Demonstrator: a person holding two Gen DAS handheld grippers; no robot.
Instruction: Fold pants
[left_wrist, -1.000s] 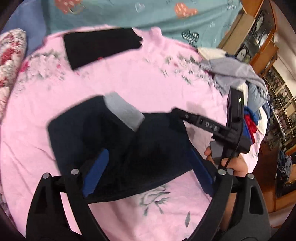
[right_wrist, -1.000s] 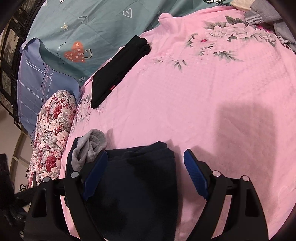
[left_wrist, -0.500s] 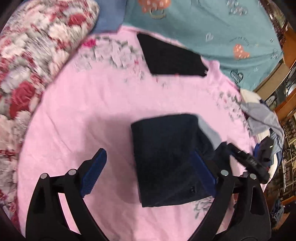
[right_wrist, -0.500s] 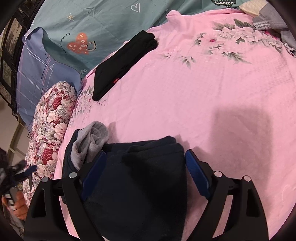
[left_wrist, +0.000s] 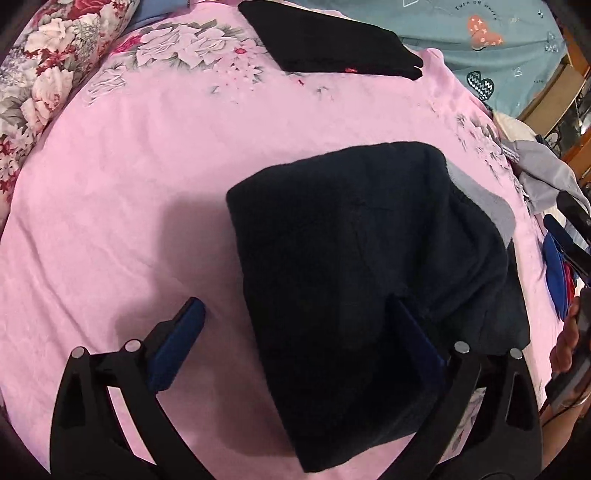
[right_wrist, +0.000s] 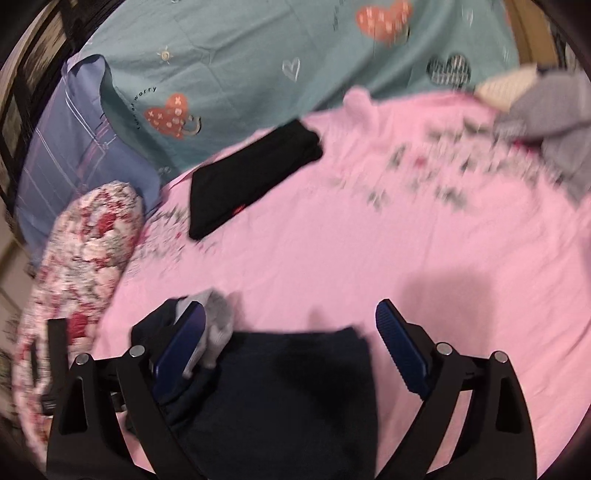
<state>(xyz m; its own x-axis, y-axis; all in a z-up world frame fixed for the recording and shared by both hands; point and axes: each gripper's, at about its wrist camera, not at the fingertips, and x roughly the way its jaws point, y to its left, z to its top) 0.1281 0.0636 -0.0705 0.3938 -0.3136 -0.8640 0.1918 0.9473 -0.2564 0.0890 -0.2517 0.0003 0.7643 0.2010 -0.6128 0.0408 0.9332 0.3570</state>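
The dark navy pants (left_wrist: 354, 266) lie folded in a bundle on the pink bedsheet (left_wrist: 129, 166), with a grey cuff (left_wrist: 484, 206) poking out at the right. My left gripper (left_wrist: 295, 332) is open just above the bundle's near-left part, holding nothing. In the right wrist view the same pants (right_wrist: 288, 391) lie under my right gripper (right_wrist: 291, 332), which is open and empty; the grey cuff (right_wrist: 218, 321) sits by its left finger. This view is blurred.
A folded black garment (left_wrist: 328, 40) lies at the far side of the sheet (right_wrist: 251, 173). A floral pillow (left_wrist: 44, 74) is at the left, a teal blanket (right_wrist: 258, 55) behind, and a pile of clothes (left_wrist: 543, 181) at the right edge.
The left gripper has swung closer over the pants, which now fill more of its view. The right gripper has pulled back and tilted up; its view is now motion-blurred.
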